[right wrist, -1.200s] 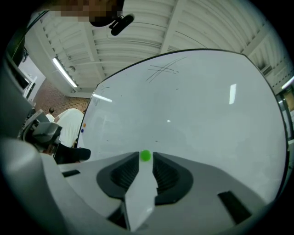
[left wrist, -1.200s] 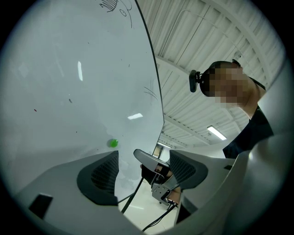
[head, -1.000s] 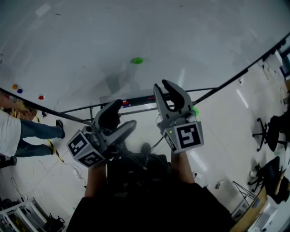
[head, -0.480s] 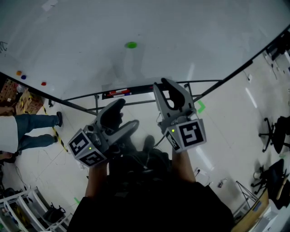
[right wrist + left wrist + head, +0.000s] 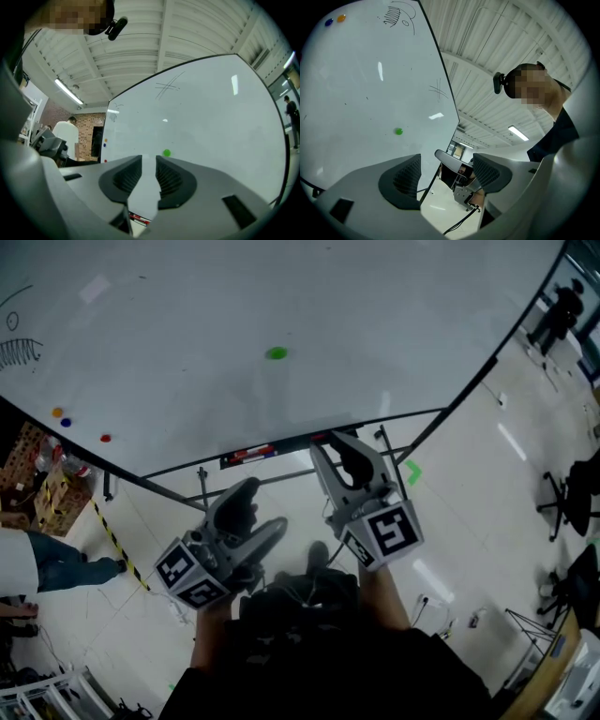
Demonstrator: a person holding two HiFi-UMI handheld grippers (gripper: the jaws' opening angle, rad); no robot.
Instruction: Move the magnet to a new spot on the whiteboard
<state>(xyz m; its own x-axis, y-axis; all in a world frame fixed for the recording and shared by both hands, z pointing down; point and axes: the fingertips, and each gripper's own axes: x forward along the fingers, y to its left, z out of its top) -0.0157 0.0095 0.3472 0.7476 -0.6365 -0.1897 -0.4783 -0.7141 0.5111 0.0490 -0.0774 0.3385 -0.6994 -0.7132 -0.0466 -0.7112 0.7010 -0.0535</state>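
Whiteboard [image 5: 281, 296] fills the upper half of our head view, with pale floor [image 5: 469, 493] below its lower edge. At the far left of that floor stands a person [image 5: 42, 563] in a white top and blue jeans.

We hold both tools low in front of us, short of the board and touching nothing. Our left gripper [image 5: 265, 504] has its jaws spread wide. Nothing sits between them, and its own view shows only floor and our other tool through the gap. Our right gripper [image 5: 330, 442] points at the board with its ribbed pads [image 5: 129, 176] a narrow gap apart, and only bare board shows in the slot.

A dark tray [image 5: 251, 455] with something red on it runs along the board's lower edge, just beside the right gripper's tips.

The green magnet [image 5: 276, 353] sticks to the board higher up, above and slightly left of the right gripper and well apart from both tools. In the right gripper view it sits just over the right-hand jaw's tip. Three small magnets [image 5: 66, 422], orange, blue and red, cluster near the board's lower left edge.
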